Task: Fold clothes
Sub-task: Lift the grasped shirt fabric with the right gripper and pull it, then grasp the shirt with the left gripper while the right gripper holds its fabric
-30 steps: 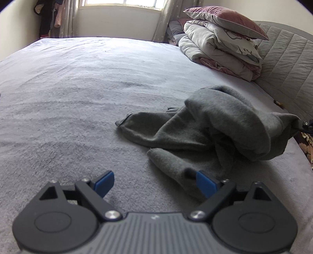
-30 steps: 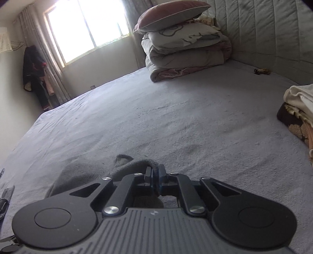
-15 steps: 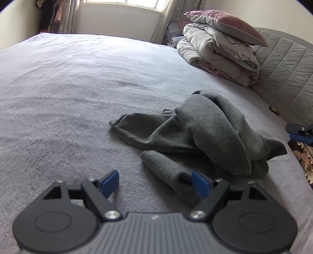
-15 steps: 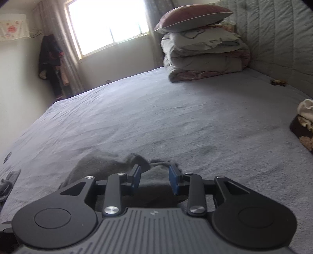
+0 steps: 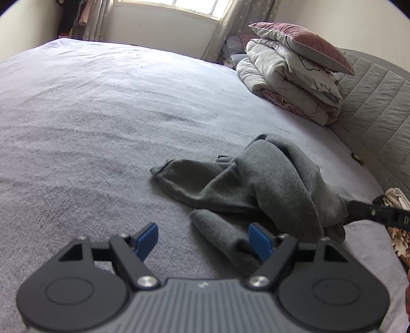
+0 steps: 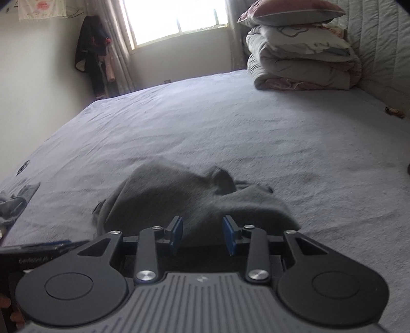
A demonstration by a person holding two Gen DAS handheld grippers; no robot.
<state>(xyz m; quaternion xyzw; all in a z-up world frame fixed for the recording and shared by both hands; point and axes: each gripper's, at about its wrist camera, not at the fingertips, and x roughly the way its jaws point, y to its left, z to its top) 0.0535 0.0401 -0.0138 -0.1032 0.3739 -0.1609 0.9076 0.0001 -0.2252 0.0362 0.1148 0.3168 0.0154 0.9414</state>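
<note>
Grey fleece, a crumpled garment (image 5: 256, 189), lies in a heap on the bed (image 5: 102, 123) toward the right side, well short of the stacked bedding (image 5: 289, 87) by the headboard (image 5: 376, 115). From the left wrist view, the left tongs (image 5: 205, 239) hang low over the bed with their blue tips wide apart, holding nothing. One limp end of the cloth, perhaps a sleeve, trails toward them and lies just beside the right-hand tip. The tool sits nearly level and points forward along the mattress, a pose that suits sliding under or pinching that near edge. At the right edge of this view the right tongs (image 5: 371, 211) reach in at the far side of the heap; whether they touch the cloth here I cannot tell.

In the right wrist view the picture is slightly blurred. The right tongs (image 6: 202, 234) stand open, their blue tips set apart with the near edge of the garment (image 6: 179, 194) lying between or just ahead of them, not clamped. They too are held low and roughly level, aimed across the bed (image 6: 230, 128) toward the window (image 6: 176, 18).

The garment is bunched, so I judge it needs spreading flat first. The two tools at opposite ends suggest each will take an edge and draw it out.
</note>
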